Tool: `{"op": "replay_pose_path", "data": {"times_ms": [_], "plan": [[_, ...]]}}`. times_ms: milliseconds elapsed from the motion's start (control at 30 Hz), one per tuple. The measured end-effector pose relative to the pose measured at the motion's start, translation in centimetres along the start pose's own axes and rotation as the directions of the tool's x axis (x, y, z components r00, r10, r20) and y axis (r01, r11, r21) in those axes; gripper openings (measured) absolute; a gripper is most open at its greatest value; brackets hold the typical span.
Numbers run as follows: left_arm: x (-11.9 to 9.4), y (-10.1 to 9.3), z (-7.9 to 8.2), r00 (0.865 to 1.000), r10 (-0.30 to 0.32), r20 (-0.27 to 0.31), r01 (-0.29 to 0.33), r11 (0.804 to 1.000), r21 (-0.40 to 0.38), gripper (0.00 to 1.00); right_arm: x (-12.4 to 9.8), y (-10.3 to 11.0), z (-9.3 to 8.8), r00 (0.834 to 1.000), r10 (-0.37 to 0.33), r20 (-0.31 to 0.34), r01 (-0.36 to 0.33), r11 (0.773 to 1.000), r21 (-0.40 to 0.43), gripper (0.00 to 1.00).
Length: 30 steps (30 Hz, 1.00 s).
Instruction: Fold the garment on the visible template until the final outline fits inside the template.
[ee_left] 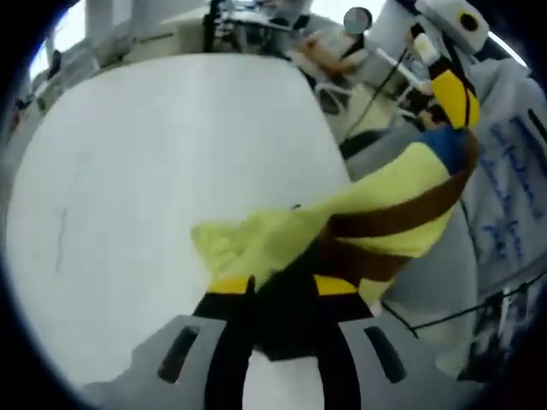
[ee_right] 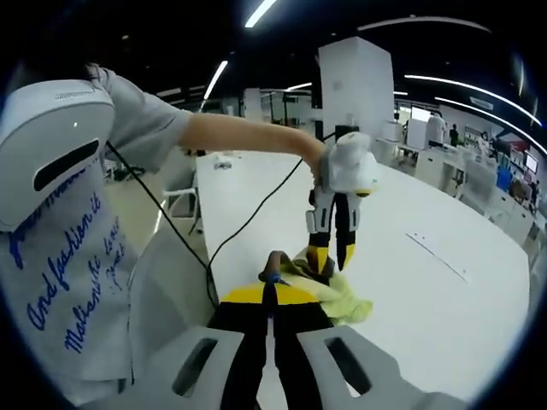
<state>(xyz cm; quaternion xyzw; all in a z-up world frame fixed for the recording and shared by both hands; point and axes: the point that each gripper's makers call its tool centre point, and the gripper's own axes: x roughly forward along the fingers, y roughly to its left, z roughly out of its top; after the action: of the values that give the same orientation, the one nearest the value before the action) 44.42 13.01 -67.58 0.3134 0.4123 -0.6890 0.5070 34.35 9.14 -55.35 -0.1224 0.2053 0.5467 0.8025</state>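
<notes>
A yellow garment (ee_left: pixel 385 192) with brown stripes and a blue patch is stretched in the air between both grippers, above the white table (ee_left: pixel 171 171). My left gripper (ee_left: pixel 282 286) is shut on its pale yellow end. My right gripper (ee_left: pixel 450 120) comes in at the upper right and pinches the blue-and-brown end. In the right gripper view, my right gripper (ee_right: pixel 269 295) is shut on a bunched edge of the garment (ee_right: pixel 338 299), and the left gripper (ee_right: pixel 332 260) points down onto the cloth from a person's hand. Thin faint lines (ee_right: pixel 436 252) mark the tabletop.
A person in a grey shirt with blue lettering (ee_right: pixel 68 273) stands at the table's edge, and a black cable (ee_right: pixel 248 226) trails from the left gripper. Chairs and other tables (ee_left: pixel 333 51) stand beyond the far edge. The table (ee_right: pixel 444 316) stretches wide to the right.
</notes>
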Motion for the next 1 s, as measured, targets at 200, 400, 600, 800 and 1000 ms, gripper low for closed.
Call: {"op": "replay_pose_path", "data": {"times_ms": [200,400,600,800,1000], "plan": [[0.5,0.5,-0.2,0.998,-0.037,-0.048,0.038,0.999,0.006,0.20,-0.1,-0.1,-0.1,1.000,-0.002,0.000,0.002,1.000,0.007,0.01],[1.2,-0.4,-0.3,0.992,-0.077,-0.096,0.078,0.997,0.014,0.12,0.0,-0.2,-0.1,1.000,0.002,0.000,-0.002,1.000,0.009,0.01],[1.1,0.1,-0.7,0.990,-0.088,-0.110,0.089,0.996,0.007,0.06,-0.2,-0.5,-0.1,1.000,-0.006,0.004,0.006,1.000,0.015,0.01],[1.1,0.0,-1.4,0.988,-0.087,-0.128,0.088,0.996,0.004,0.00,-0.2,-0.6,-0.2,1.000,-0.007,-0.003,0.007,1.000,0.018,0.01],[0.7,0.4,-1.9,0.989,-0.067,-0.130,0.067,0.998,-0.003,0.00,-0.2,-0.9,-0.4,1.000,-0.014,-0.006,0.014,1.000,0.023,0.01]]}}
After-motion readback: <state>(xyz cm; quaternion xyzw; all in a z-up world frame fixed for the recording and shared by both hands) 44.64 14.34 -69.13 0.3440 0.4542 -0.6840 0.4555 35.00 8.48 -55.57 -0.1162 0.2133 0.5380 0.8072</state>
